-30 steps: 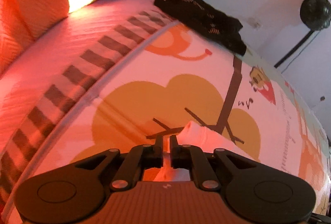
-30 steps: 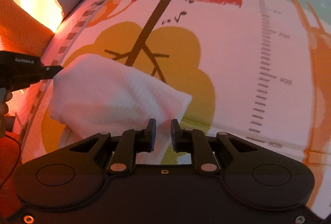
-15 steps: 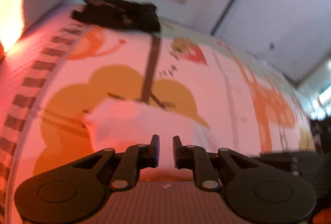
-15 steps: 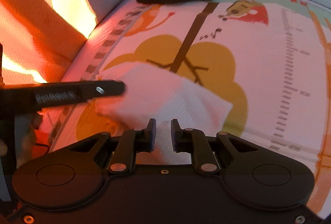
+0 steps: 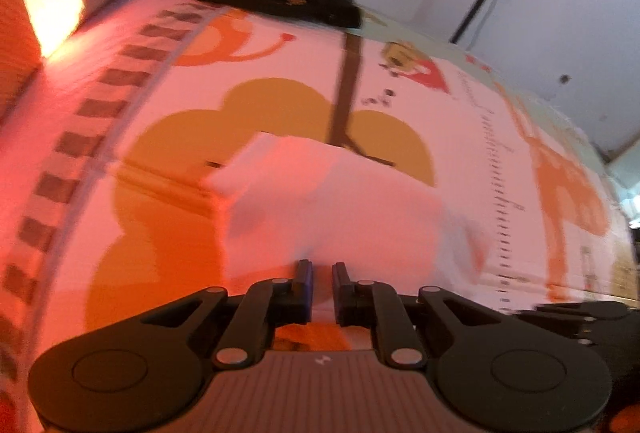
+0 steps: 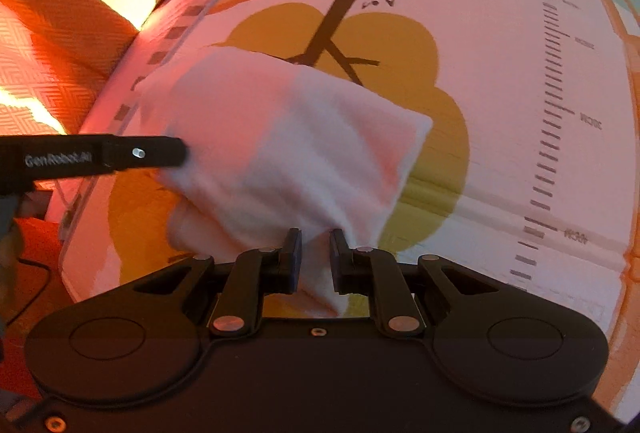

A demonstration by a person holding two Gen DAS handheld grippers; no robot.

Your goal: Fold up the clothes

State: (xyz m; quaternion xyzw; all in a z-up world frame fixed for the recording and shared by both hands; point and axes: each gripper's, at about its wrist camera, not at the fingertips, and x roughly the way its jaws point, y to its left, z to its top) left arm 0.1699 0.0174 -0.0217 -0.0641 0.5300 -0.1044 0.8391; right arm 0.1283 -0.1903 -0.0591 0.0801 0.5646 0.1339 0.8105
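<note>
A white cloth (image 6: 280, 153) was laid on a cartoon-printed mat (image 6: 500, 93); it was pinched by the right gripper (image 6: 315, 253), while the left gripper (image 5: 322, 287) was released.

"genrobot.ai" stands in pale letters on the left tongs (image 6: 176, 153); the mat's (image 6: 500, 81) figures are illegible.
</note>
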